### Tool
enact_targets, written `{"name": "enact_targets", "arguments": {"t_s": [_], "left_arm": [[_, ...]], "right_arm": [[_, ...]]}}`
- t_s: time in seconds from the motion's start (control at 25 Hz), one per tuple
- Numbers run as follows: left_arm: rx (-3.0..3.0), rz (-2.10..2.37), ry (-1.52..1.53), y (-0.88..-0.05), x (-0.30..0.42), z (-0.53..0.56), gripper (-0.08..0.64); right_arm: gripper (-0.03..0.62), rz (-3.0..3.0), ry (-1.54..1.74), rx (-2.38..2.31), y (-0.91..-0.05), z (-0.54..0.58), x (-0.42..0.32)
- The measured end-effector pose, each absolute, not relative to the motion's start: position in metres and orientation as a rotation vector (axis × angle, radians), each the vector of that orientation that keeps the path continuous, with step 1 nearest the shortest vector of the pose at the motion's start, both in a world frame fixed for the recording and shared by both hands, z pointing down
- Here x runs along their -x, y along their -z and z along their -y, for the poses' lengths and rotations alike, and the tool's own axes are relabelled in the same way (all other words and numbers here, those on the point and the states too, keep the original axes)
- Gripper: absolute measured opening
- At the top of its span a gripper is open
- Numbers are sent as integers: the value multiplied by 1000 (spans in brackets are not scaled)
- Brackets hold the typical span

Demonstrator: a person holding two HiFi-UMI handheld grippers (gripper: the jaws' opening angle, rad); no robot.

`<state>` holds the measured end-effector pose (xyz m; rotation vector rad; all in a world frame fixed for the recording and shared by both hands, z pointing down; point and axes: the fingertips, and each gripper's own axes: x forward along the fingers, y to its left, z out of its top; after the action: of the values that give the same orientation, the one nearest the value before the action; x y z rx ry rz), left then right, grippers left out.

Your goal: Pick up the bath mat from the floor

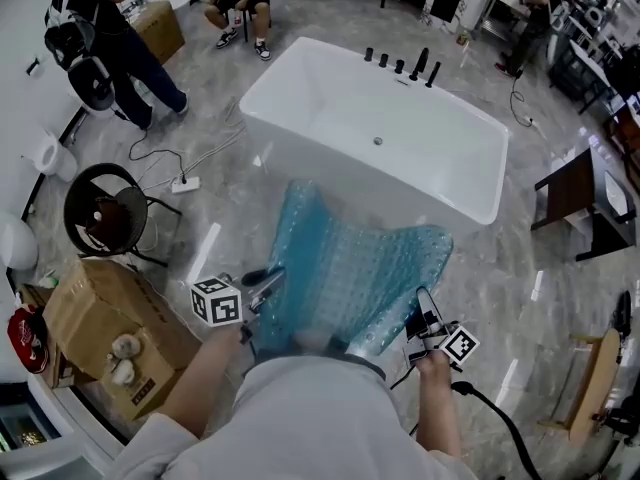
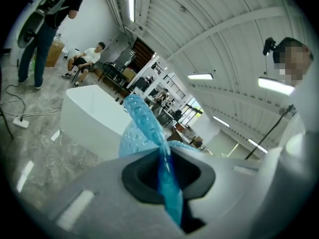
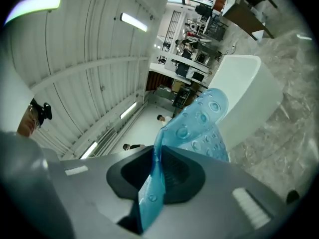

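The blue bath mat [image 1: 340, 268] is held off the floor, near the white bathtub [image 1: 478, 200], its near corners clamped by the left gripper [image 1: 266, 282] and right gripper [image 1: 424, 308]. Pale round items [image 1: 122, 348] are seen on the cardboard box [image 1: 80, 313] at the left.

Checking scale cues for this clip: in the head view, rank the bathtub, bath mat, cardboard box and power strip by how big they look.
1. bathtub
2. bath mat, though it hangs nearer the camera
3. cardboard box
4. power strip
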<state>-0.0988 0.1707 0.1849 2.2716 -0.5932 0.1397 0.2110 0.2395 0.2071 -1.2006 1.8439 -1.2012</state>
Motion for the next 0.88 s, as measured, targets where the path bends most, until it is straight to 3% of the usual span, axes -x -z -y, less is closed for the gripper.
{"name": "enact_targets", "arguments": {"t_s": [0.44, 0.88], "left_arm": [[-2323, 523, -164, -172, 121, -176, 19], [-2313, 528, -119, -168, 118, -179, 18]], "right_arm": [[49, -1867, 1154, 1178, -194, -250, -154], [49, -1939, 1164, 1208, -190, -254, -143]]}}
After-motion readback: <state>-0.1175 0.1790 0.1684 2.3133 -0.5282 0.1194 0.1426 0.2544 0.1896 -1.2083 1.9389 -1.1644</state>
